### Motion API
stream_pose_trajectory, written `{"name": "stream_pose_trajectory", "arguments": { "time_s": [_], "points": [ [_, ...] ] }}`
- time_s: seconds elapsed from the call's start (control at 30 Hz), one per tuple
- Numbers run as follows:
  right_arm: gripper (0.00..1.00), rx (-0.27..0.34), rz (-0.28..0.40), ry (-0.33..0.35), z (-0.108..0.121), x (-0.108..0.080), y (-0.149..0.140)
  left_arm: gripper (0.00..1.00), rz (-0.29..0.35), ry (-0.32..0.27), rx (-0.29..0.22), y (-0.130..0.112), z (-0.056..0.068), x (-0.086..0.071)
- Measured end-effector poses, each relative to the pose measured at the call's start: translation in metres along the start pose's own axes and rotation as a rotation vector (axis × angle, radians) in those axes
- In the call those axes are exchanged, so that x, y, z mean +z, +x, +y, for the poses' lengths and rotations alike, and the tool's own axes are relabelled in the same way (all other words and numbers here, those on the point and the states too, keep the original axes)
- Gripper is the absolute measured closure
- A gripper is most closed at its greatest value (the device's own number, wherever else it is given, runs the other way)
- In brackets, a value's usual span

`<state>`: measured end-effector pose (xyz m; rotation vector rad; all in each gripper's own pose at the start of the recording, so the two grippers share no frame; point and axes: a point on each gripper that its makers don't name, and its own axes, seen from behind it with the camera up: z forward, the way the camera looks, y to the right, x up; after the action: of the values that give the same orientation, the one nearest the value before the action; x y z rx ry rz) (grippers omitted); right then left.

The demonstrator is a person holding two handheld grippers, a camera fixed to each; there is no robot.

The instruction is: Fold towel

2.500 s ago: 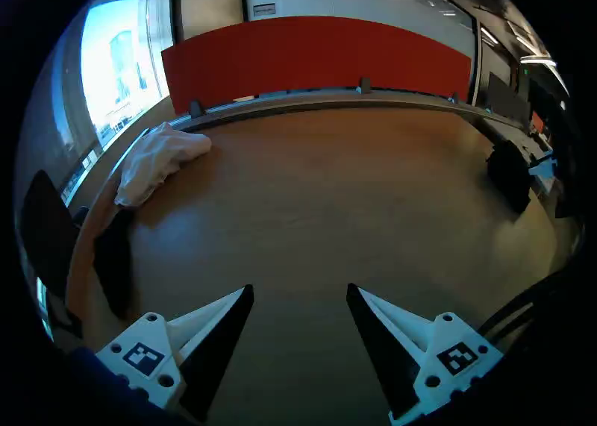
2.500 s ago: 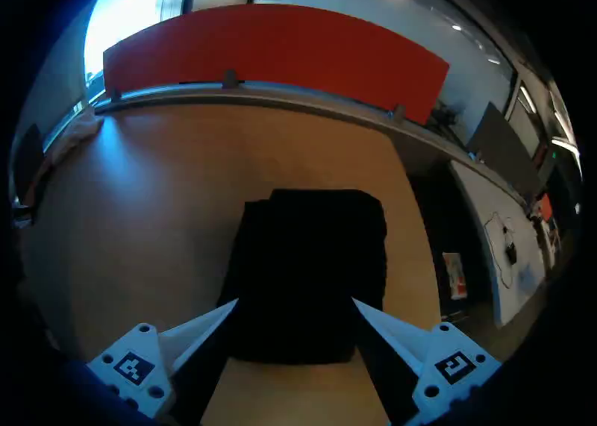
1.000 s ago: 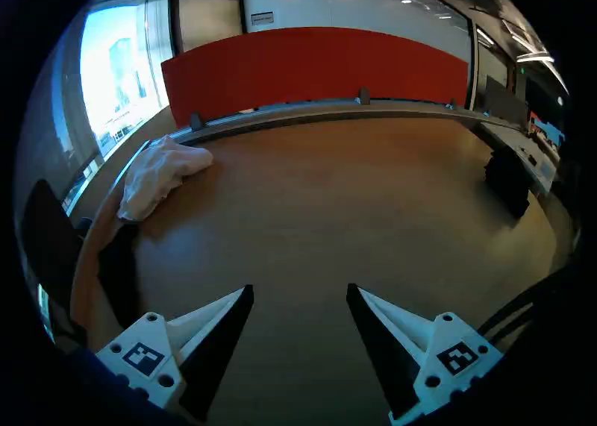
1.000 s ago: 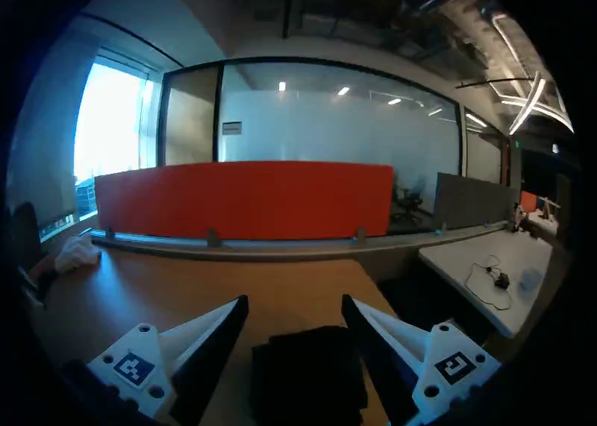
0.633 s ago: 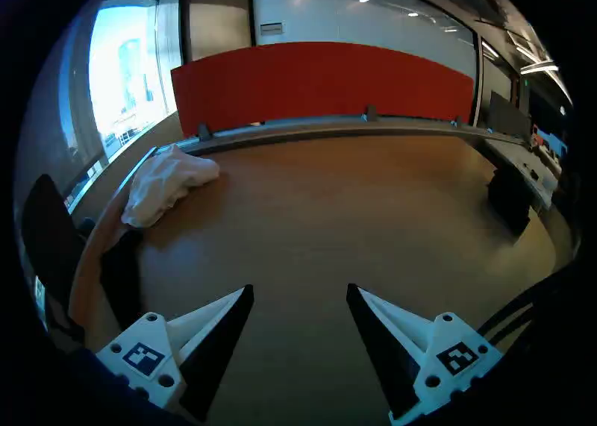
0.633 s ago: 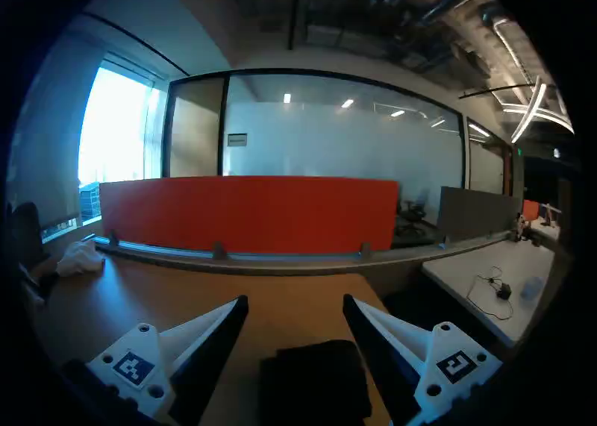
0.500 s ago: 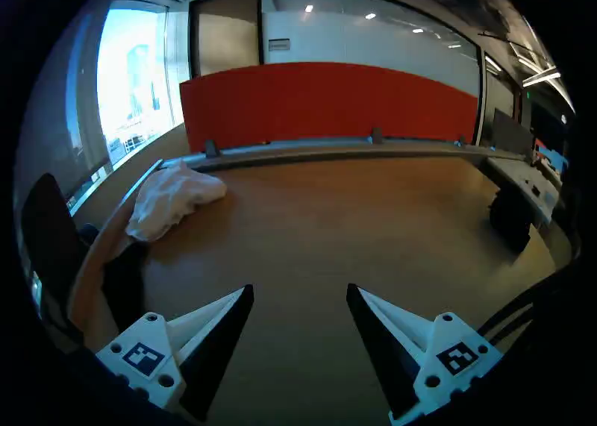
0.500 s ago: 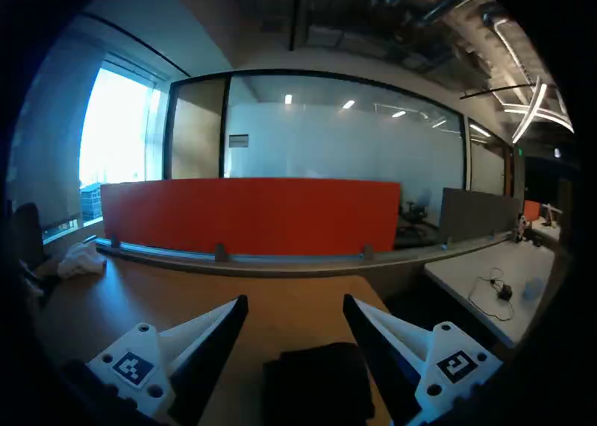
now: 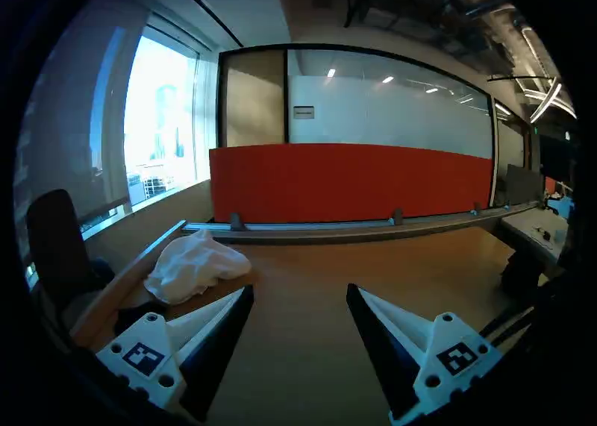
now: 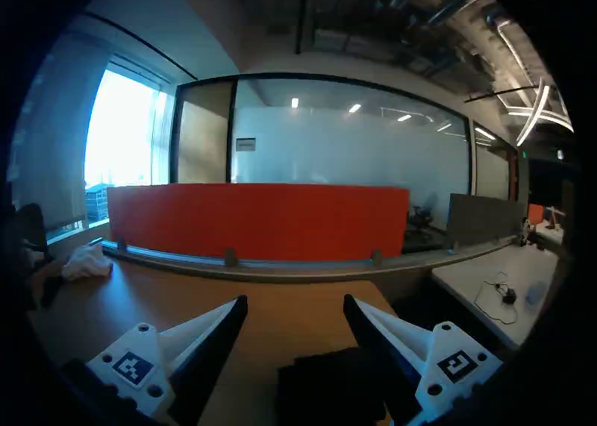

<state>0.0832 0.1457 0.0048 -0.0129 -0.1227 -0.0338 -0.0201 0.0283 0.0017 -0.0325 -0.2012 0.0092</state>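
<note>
Towel (image 9: 195,273), white and crumpled, lies left of centre in the left gripper view on the wooden surface (image 9: 358,262), beyond the spread, empty left gripper (image 9: 299,290). In the right gripper view, a dark folded cloth (image 10: 332,385) sits at bottom centre below the spread, empty right gripper (image 10: 295,301).

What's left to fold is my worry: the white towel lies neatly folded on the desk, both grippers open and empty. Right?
Not folded: the white towel lies crumpled in a heap on the desk, as the left gripper view shows. The left gripper and right gripper are indeed open and empty.
</note>
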Motion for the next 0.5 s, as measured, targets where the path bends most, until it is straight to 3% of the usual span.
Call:
{"name": "stream_pose_trajectory", "arguments": {
  "time_s": [0.2, 0.5],
  "points": [
    [0.01, 0.009, 0.027, 0.006, -0.016, -0.001, 0.011, 0.08, 0.025, -0.003, -0.011, 0.009, -0.001, 0.001],
    [0.01, 0.015, 0.066, 0.039, -0.069, 0.000, 0.031, 0.08, 0.056, -0.013, -0.024, 0.022, -0.001, 0.003]
  ]
}}
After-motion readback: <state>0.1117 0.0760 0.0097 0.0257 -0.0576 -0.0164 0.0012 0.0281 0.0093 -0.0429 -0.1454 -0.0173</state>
